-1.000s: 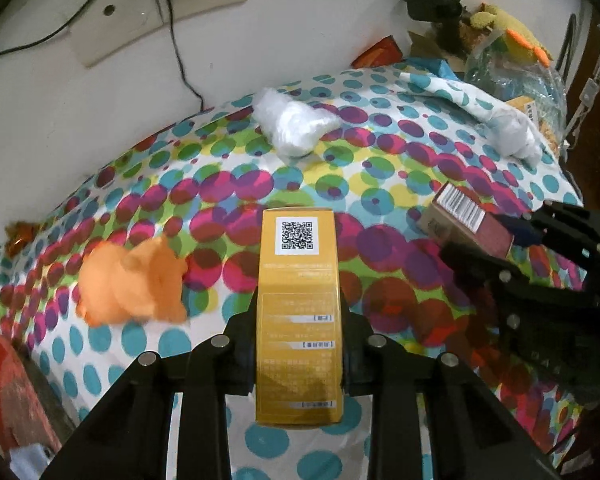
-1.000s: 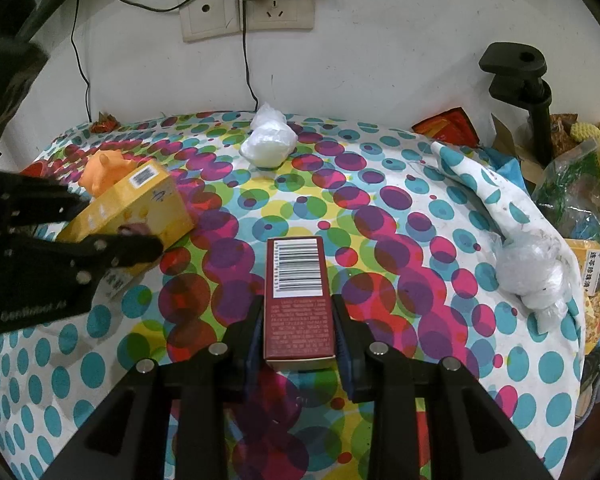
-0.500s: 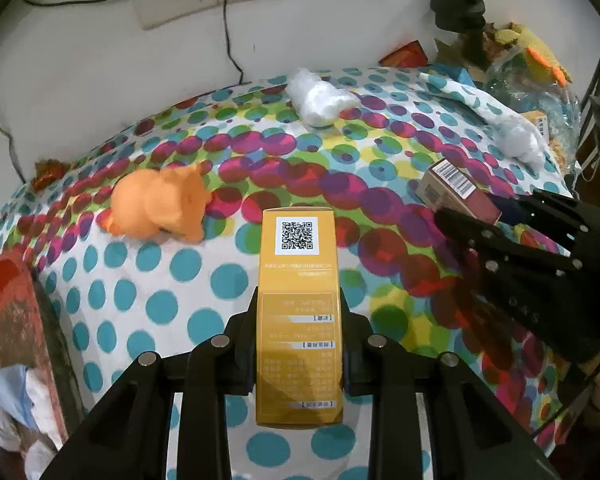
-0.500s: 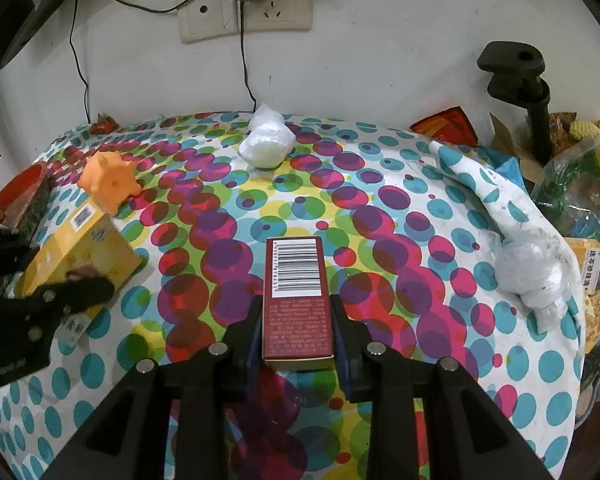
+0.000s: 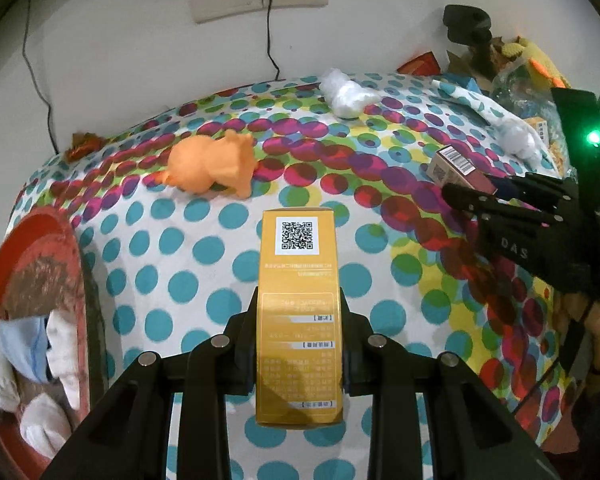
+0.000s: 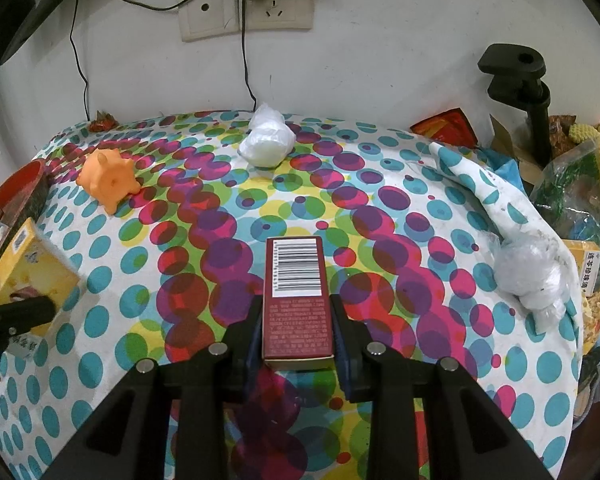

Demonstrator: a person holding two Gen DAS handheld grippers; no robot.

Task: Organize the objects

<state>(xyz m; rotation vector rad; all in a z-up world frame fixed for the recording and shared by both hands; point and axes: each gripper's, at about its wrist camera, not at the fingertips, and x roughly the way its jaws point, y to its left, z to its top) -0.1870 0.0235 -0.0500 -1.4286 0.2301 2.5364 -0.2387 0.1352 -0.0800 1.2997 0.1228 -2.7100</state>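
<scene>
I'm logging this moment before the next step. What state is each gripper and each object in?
left gripper: shut on the yellow box, held above the cloth.
right gripper: shut on the red box, barcode end pointing away.
orange toy pig: loose on the dotted tablecloth.
white bag: knotted, lying near the wall.
clear bag: bunched, lying at the cloth's right edge.
wall socket: plugs in.

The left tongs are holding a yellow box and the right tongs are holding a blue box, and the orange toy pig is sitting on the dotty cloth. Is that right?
Almost. The box in the right tongs is dark red with a barcode, not blue, as the right wrist view shows. The left tongs do hold the yellow box, and the orange toy pig does sit on the dotty cloth.
</scene>
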